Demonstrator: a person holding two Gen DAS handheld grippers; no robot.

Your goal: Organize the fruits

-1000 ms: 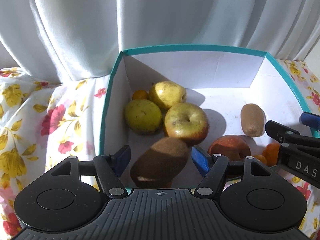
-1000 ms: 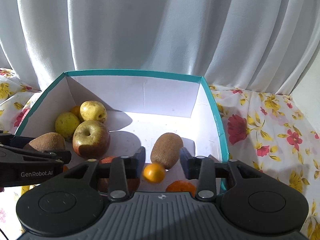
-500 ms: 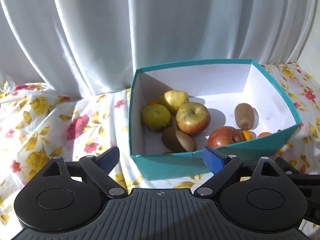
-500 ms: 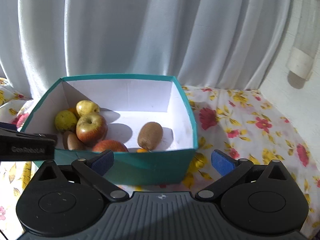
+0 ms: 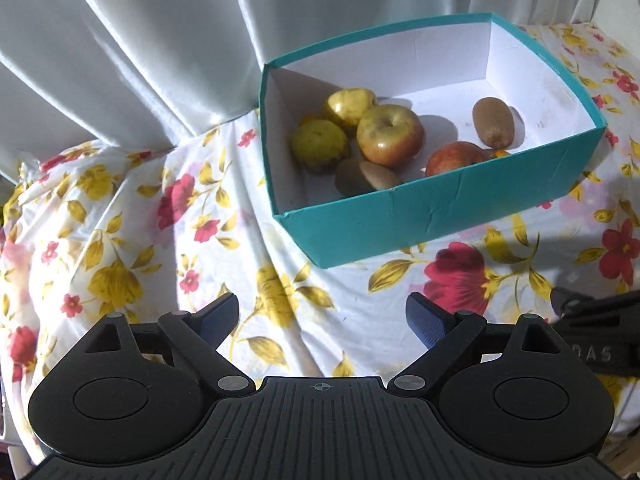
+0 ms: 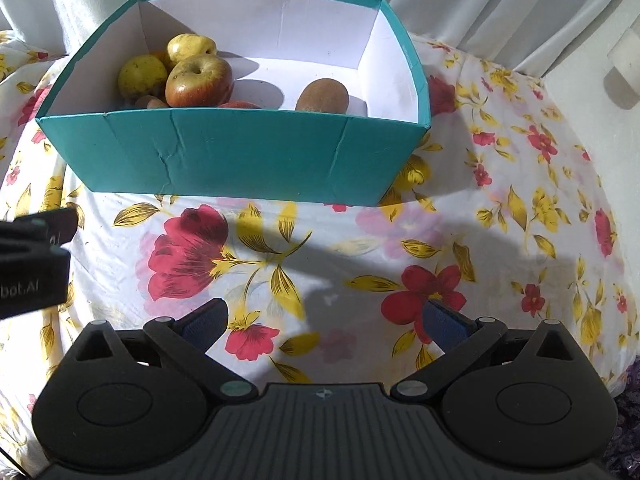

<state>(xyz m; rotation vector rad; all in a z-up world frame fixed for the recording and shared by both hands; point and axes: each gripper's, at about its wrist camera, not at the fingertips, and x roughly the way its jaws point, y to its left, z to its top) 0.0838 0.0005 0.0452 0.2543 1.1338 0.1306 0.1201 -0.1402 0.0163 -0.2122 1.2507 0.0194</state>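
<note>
Tongs come first: the left tongs are spread wide with nothing between the blue pads, and they hang over the white cloth with red and yellow flowers. The right tongs are spread wide too and hold nothing. A black bit of the right tongs shows at the edge of the left view.

Past both tongs sits the teal cardboard box with white inside walls. It rests on the flower cloth. All the fruit is inside this box.

At the box's left wall sit two yellow round fruits, one behind the other. Just beside them is a big yellow-red apple, and it touches the back yellow fruit. A tiny bit of something orange peeks out behind the yellow ones.

Close to the box's front wall lies a brown fuzzy kiwi. A red apple sits by the front wall too, more to the box's right. A small orange fruit peeks out next to it. Another brown kiwi lies alone nearer the box's right wall.

Behind the box hangs a white curtain with folds.
</note>
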